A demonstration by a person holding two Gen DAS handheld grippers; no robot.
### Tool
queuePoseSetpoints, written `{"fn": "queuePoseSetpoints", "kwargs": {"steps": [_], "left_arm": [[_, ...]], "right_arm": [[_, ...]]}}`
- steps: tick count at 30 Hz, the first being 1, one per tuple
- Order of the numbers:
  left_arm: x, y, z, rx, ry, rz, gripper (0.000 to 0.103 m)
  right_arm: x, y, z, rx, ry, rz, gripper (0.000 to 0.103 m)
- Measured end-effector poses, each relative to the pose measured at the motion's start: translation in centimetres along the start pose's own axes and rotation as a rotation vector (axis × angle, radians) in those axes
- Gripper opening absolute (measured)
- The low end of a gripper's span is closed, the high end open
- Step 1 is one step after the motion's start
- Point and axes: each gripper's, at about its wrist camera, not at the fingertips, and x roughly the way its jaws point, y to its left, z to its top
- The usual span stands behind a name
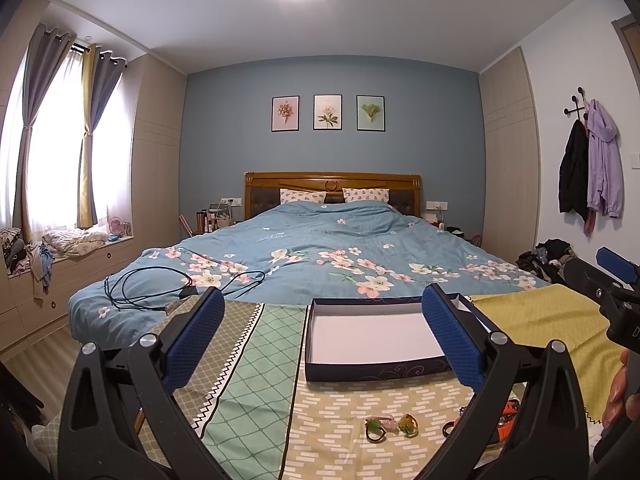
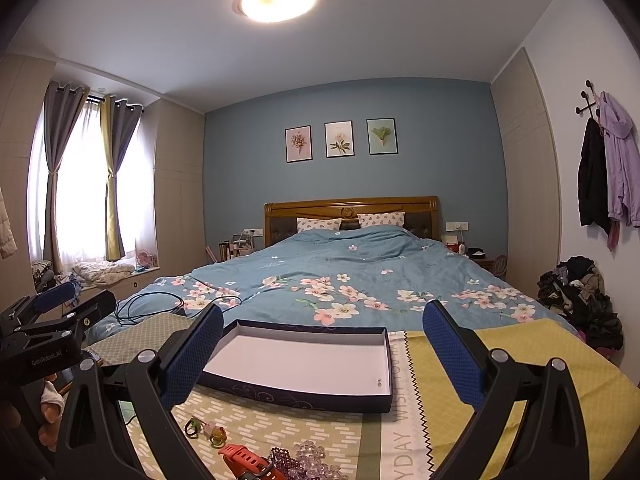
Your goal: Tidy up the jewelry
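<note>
While both grippers hang above the patterned cloth, neither one grips anything. Left gripper (image 1: 320, 344): its blue padded fingers (image 1: 192, 340) are spread wide, nothing between them but air, with the open box (image 1: 372, 372) framed in the gap. Right gripper (image 2: 320, 356): same story, fingers (image 2: 452, 352) splayed far apart, touching nothing.

Now, what's hard to see. In the left wrist view the right-hand finger arm covers part of the orange watch (image 1: 508, 416) and a dark ring (image 1: 449, 429), so only slivers show. A hand (image 1: 618, 396) peeks in at the right edge, blurred and cut off. In the right wrist view the bead pile is cropped by the bottom edge, and the left gripper's body (image 2: 48, 344) juts in from the left.

The jewelry itself: near the cloth's (image 2: 280, 440) front edge lie two small hair ties (image 2: 204, 430) with green and amber charms, just beside each other. Next to them sits the orange watch (image 2: 244, 456), touching a purple beaded bracelet (image 2: 282, 460) and a cluster of clear crystal beads (image 2: 316, 460). The shallow dark-blue box, white inside, sits farther back at the middle of the cloth, with one tiny item (image 2: 378, 381) in its near right corner, too small to identify.
</note>
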Motion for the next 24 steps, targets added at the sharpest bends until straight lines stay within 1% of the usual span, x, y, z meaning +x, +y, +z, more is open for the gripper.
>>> {"fn": "queuePoseSetpoints", "kwargs": {"steps": [24], "left_arm": [[-0.04,-0.11,-0.07,0.002,0.001,0.001,0.097]], "right_arm": [[-0.16,0.19,-0.25,0.006,0.002,0.002,0.097]]}}
